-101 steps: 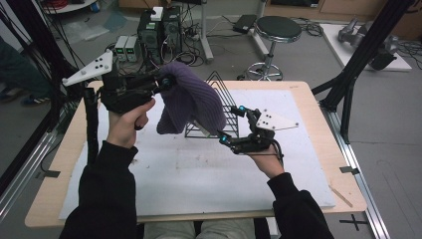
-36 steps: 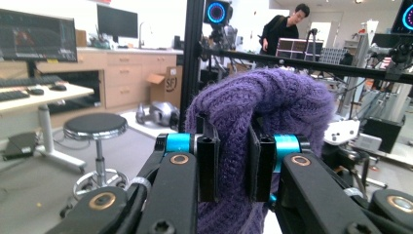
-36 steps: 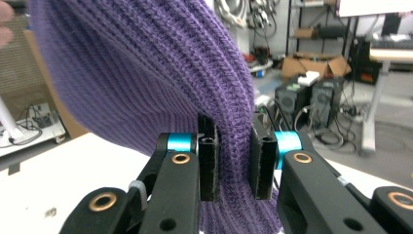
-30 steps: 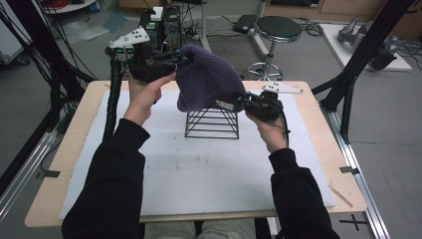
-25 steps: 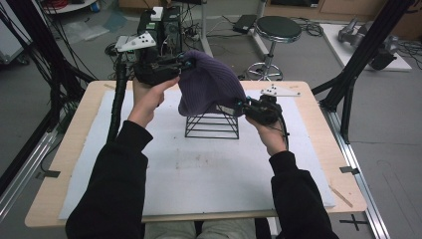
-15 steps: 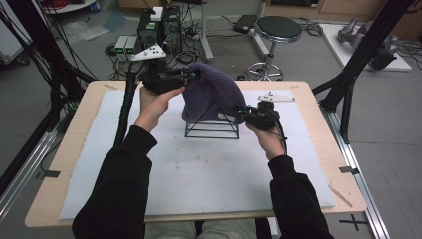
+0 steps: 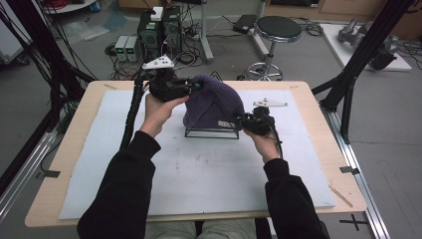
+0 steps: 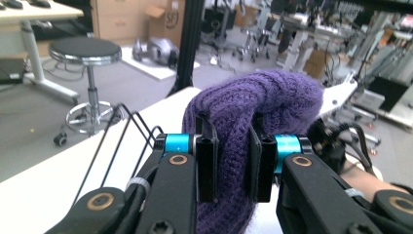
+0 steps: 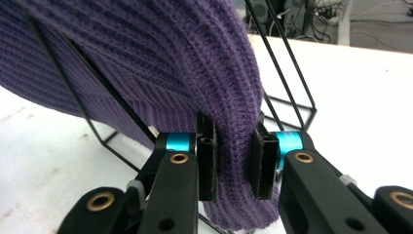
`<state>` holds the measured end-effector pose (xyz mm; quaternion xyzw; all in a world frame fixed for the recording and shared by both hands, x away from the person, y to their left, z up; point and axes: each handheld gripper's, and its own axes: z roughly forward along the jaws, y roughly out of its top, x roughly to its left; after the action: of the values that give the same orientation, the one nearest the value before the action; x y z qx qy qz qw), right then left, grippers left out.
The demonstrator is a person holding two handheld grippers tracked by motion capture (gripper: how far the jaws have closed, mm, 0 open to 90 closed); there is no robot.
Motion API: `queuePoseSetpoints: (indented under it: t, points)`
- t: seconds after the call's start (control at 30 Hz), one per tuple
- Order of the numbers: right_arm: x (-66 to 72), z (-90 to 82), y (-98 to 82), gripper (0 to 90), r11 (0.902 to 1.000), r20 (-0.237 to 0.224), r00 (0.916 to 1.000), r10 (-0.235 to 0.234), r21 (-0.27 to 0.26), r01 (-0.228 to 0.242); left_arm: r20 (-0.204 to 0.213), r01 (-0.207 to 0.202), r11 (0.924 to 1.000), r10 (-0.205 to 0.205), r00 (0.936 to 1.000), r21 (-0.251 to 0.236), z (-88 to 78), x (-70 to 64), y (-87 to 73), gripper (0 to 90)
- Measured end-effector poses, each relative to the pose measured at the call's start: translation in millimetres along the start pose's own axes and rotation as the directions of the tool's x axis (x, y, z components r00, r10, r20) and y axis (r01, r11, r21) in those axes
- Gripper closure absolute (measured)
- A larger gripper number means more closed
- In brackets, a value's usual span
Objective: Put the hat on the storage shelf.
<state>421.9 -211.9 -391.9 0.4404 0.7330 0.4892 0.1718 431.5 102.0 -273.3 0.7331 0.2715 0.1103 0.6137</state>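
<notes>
Purple knit beanie (image 7: pixel 211 102) now lowered over wire stand (image 7: pixel 211 133), frame centre; left tool (image 7: pixel 191 85) and right tool (image 7: pixel 240 118) both clamp its rim; seating nearly done.

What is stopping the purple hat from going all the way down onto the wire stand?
Nothing visible is. The purple hat already drapes over the wire stand, with both the left gripper and right gripper clamped on its knit edge.
</notes>
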Motion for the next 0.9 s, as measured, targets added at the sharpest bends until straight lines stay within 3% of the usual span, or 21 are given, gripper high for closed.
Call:
queuePoseSetpoints:
  t: [0.5, 0.9]
  points:
    - [-2.9, 19.0, -13.1, 75.2, 0.9945, 0.027, 0.9996, -0.007, 0.105, 0.005, -0.018, 0.024, 0.998, -0.023, 0.9996, 0.058, 8.7, 3.1, -17.8, 77.5]
    - [-5.6, 19.9, -14.6, 73.2, 0.9913, 0.017, 0.9998, 0.011, 0.131, -0.013, -0.014, 0.028, 0.9976, -0.027, 0.9995, 0.063, 9.6, 1.6, -18.2, 77.4]
